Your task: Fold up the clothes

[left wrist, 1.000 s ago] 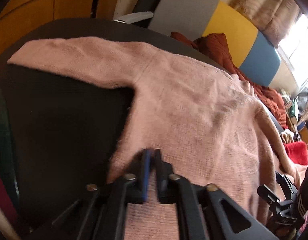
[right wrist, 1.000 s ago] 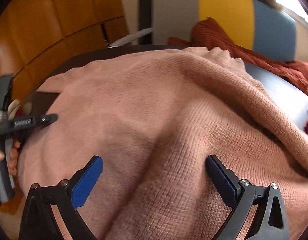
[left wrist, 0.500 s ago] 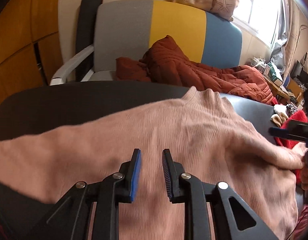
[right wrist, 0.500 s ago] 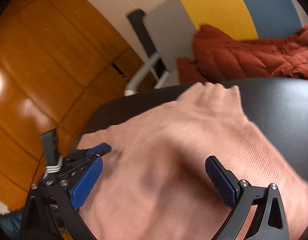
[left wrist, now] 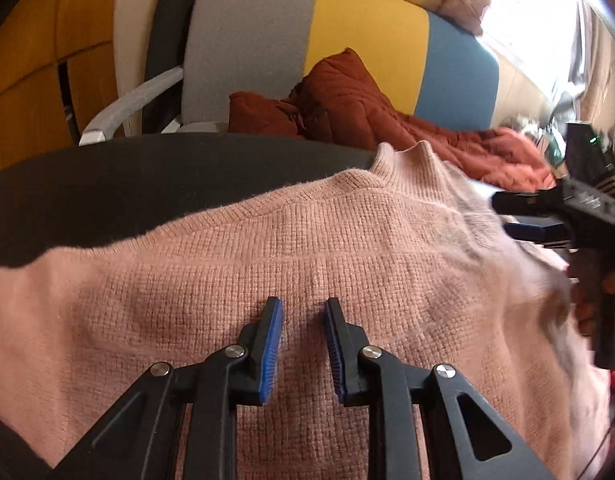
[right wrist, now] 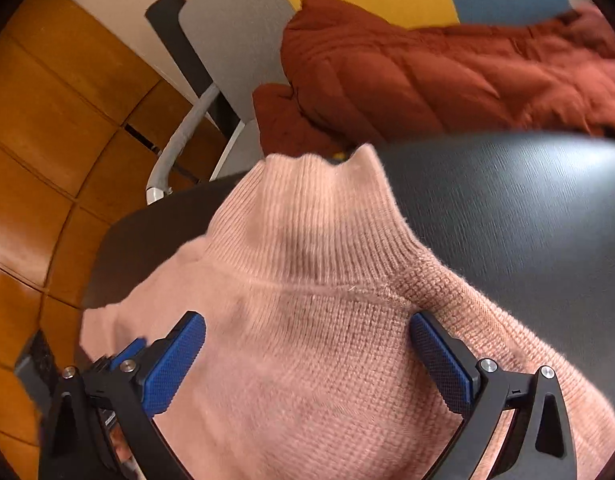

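Left jaws: the left gripper (left wrist: 301,342) stands part-way apart, having just eased wider; only knit lies under the gap, nothing pinched.
Right jaws: the right gripper (right wrist: 307,360) is spread wide and released, its pads either side of the shoulder below the collar (right wrist: 315,216), clasping nothing.
Sweater: the pink sweater (left wrist: 307,248) lies spread on the dark surface (left wrist: 127,184), collar toward the chair (left wrist: 307,32), one side running off left of the collar.
Beyond: a rust jacket (left wrist: 367,108) heaped on the chair behind the collar.
Step, as I judge it: laying out and squaring up, no fold started.
Next move: likely each pair must find an edge near the collar and close on it.
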